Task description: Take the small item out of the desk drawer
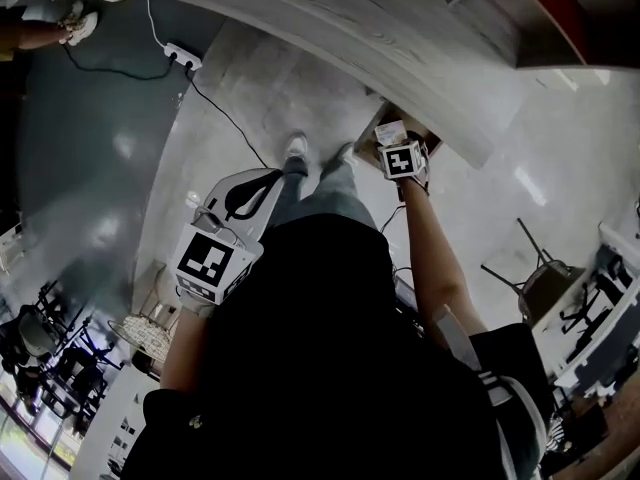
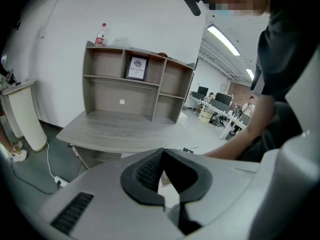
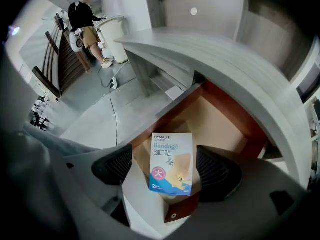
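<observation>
A small blue-and-white bandage box shows between the pads of my right gripper, over the open wooden drawer. The jaws stand wide, with a gap on each side of the box, so neither pad presses on it. What the box rests on I cannot tell. In the head view the right gripper reaches out to the drawer under the grey desk, the box just ahead of its marker cube. My left gripper hangs low by the person's left side, its pads together and empty.
A grey shelf unit with a framed picture and a bottle stands on the desk. A power strip and its cable lie on the floor. A chair is at the right. A person stands by a white bin.
</observation>
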Demonstrator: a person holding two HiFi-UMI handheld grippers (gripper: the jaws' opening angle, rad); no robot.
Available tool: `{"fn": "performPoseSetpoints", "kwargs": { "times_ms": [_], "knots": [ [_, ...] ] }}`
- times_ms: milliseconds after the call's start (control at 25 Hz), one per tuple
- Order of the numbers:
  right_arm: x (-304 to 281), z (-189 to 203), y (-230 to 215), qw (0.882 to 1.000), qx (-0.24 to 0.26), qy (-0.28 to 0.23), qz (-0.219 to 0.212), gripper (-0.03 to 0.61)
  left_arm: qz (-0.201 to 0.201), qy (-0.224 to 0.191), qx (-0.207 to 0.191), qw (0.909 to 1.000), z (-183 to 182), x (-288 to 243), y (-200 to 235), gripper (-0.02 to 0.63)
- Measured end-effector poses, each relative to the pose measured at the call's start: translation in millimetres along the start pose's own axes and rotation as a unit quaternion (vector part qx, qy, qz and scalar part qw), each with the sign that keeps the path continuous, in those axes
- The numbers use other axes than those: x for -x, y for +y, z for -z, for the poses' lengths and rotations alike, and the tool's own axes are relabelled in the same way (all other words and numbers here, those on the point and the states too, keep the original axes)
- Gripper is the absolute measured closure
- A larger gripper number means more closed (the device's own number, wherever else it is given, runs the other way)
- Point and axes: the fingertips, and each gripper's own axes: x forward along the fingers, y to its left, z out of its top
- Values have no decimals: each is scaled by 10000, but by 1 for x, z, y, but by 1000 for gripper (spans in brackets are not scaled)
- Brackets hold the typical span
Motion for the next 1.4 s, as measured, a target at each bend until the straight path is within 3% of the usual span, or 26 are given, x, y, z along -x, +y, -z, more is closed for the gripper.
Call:
{"fn": "performPoseSetpoints", "kwargs": {
  "times_ms": [200, 440, 720, 1080, 1400],
  "knots": [
    [-16, -11, -1, 9996, 199, -124, 155, 173, -143, 152, 209, 9996, 13, 4, 2, 604],
    [-40, -4, -10, 9993, -26, 65, 356, 156, -365, 285, 384, 9982, 28, 8, 6, 604],
    [-60, 9, -8, 9990, -6, 329, 299, 156, -473, 318, 544, 9969, 37, 12, 6, 604],
    [-74, 14, -14, 9961, 80, 545, 693, 155, -526, 388, 466, 9968, 45, 17, 8, 604],
    [-78, 13, -12, 9970, 99, 427, 643, 153, -429, 503, 418, 9969, 50, 17, 7, 604]
  ]
}}
